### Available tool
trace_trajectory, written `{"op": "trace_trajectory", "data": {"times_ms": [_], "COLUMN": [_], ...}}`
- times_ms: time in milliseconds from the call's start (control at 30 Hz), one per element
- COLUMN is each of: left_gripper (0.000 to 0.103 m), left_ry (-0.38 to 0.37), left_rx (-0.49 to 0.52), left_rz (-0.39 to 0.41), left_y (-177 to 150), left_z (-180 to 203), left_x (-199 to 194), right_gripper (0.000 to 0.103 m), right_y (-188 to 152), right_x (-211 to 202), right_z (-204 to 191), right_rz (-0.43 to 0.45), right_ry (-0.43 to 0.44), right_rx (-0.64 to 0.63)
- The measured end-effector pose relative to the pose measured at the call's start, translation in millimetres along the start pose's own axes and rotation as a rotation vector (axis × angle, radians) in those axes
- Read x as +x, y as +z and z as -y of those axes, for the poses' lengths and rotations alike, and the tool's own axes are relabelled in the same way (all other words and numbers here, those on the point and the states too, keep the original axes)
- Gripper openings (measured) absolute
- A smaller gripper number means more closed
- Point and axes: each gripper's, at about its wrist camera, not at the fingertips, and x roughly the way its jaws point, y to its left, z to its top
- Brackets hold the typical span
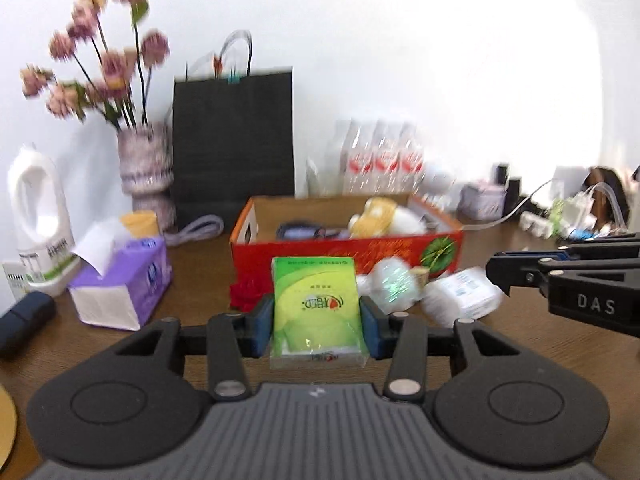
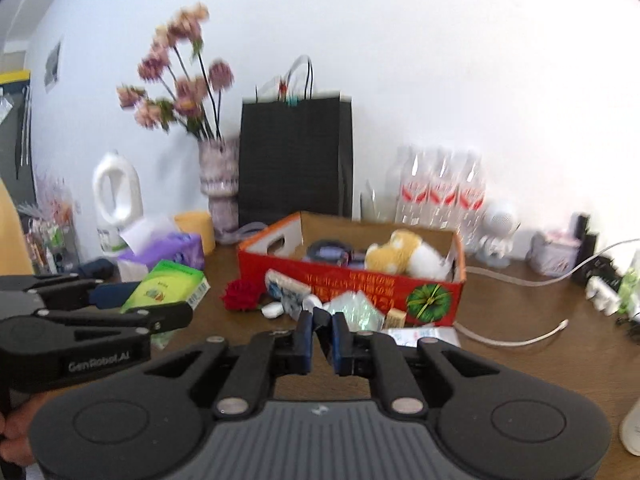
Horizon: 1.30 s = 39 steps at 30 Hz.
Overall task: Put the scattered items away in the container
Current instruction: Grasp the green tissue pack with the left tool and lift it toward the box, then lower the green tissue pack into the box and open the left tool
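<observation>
Left hand-held gripper (image 1: 318,322) clamps a green tissue pack (image 1: 314,300), held above the counter (image 1: 200,264), short of the red cardboard box (image 1: 344,250). Right hand-held gripper (image 2: 321,334): jaws nearly closed, a small dark piece between them, unidentifiable. Plush toy (image 2: 404,258) sits inside box.

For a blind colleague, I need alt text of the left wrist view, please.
The left gripper is shut on a green plastic-wrapped tissue pack, held above the brown wooden table in front of the red cardboard box. The box already holds a yellow and white plush toy; the right gripper's black fingers enter from the right.
</observation>
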Motion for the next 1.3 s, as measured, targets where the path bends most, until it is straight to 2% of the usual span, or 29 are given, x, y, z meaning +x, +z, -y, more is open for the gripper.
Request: {"op": "trace_trajectory", "data": {"times_ms": [200, 333, 433, 533, 667, 833, 1167, 1233, 1300], "left_gripper": [0.045, 0.045, 0.045, 0.045, 0.045, 0.045, 0.046, 0.046, 0.046], "left_ry": [0.023, 0.036, 0.028, 0.033, 0.056, 0.066, 0.069, 0.056, 0.017], "left_rx": [0.010, 0.020, 0.024, 0.012, -0.003, -0.007, 0.009, -0.001, -0.033], "left_rz": [0.137, 0.185, 0.190, 0.183, 0.189, 0.217, 0.226, 0.212, 0.158], "left_y": [-11.8, -17.4, -15.5, -13.1, 1.5, 40.2, 109.2, 121.5, 136.0], "left_z": [23.0, 31.7, 33.5, 29.5, 20.0, 6.8, -20.4, -29.2, -41.6], "left_x": [-69.1, -99.7, -105.6, -93.8, -60.7, -3.3, 144.0, 175.4, 208.9], "right_gripper": [0.009, 0.009, 0.009, 0.009, 0.009, 0.009, 0.009, 0.009, 0.009], "right_y": [-11.8, -21.4, -24.3, -21.8, -5.9, 33.9, 110.7, 121.3, 138.3], "right_x": [-70.2, -97.7, -105.7, -96.0, -69.8, -18.5, 122.6, 148.5, 182.1], "right_z": [-16.7, -23.9, -27.2, -24.9, -13.1, 8.3, 71.6, 86.8, 111.7], "right_rz": [0.157, 0.196, 0.204, 0.195, 0.179, 0.207, 0.246, 0.247, 0.208], "right_ry": [-0.056, -0.062, -0.062, -0.062, -0.057, -0.075, -0.123, -0.136, -0.128], "right_rx": [-0.004, 0.021, 0.020, 0.023, 0.033, 0.006, 0.003, 0.003, 0.026]}}
